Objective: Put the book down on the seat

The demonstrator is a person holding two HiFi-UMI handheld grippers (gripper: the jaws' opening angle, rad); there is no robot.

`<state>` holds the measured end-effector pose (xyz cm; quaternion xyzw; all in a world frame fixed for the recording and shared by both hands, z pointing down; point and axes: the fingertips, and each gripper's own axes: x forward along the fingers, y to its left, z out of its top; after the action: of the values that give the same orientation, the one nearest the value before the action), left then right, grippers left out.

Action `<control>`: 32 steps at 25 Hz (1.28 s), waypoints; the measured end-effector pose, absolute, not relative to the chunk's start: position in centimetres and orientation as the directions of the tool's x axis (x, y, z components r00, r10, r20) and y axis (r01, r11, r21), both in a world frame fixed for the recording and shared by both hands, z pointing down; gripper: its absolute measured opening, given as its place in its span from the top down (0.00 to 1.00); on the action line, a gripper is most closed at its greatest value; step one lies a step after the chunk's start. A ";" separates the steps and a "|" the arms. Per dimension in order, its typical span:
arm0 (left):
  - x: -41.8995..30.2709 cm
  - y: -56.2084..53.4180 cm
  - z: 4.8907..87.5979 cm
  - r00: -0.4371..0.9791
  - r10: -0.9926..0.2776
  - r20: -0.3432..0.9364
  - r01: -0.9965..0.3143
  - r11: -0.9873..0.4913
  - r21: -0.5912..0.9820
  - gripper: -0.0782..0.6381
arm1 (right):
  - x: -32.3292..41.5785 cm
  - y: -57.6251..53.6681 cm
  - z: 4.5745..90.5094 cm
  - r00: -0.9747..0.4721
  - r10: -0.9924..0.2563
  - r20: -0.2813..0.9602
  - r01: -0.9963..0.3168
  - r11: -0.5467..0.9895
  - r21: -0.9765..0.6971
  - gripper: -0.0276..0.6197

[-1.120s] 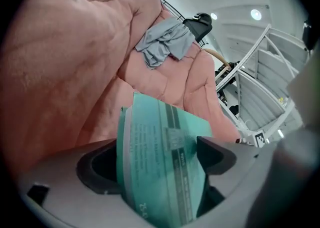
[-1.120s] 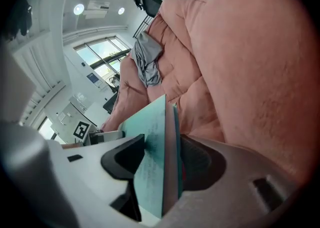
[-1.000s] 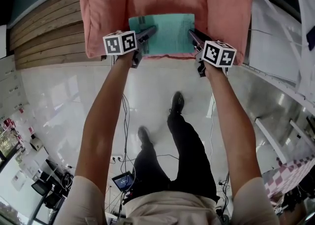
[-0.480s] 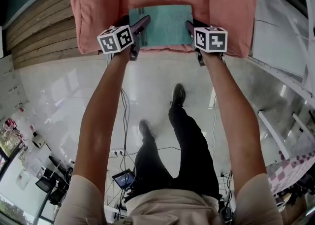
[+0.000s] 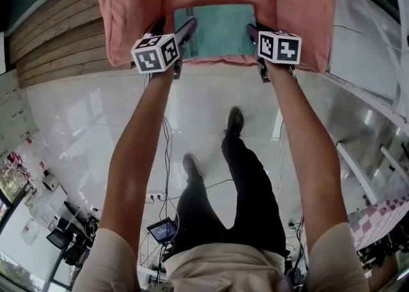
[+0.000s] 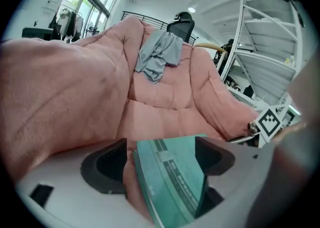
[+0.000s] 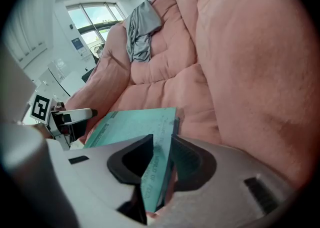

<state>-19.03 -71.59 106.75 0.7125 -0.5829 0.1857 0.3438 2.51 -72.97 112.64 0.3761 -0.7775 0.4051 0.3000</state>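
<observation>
I find the set-down in hand: my right gripper [image 7: 161, 144] is clamped on the teal book [image 5: 220, 30], my left gripper [image 6: 161, 144] stands slack around its other edge, low over the pink seat [image 5: 217, 59] at top centre; next I judge a level lowering, then release.

You'll see a matt paper cover on the thin teal book [image 5: 220, 29], soft napped cloth on the puffy pink armchair [image 5: 128, 16], and a glossy, smooth finish on the white floor [image 5: 77, 124].

Teal book [image 5: 220, 29] with darker printed bands – against a plain salmon-pink seat [image 5: 128, 16]. Grey cloth [image 6: 157, 55] on the seat's back, glossy white floor [image 5: 77, 131] in front.
</observation>
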 end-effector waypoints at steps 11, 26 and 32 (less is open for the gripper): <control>-19.5 -70.7 101.3 0.326 -0.709 0.626 -0.921 -0.090 0.378 0.31 | 2.3 -74.7 106.6 -0.528 -0.418 0.739 -0.841 0.380 -0.385 0.78; -19.2 -67.8 81.6 0.389 -0.833 0.393 -0.892 -0.233 0.387 0.88 | -1.9 -72.3 87.3 -0.611 -0.544 0.575 -0.781 0.535 -0.323 0.96; -18.7 -66.3 72.7 0.411 -0.846 0.340 -0.887 -0.285 0.362 0.88 | -3.1 -69.8 76.3 -0.662 -0.579 0.475 -0.741 0.598 -0.305 0.97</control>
<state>-18.73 -66.28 72.73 0.8007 -0.5412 0.0407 0.2536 -3.07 -69.77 76.33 0.3759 -0.8782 0.2448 0.1657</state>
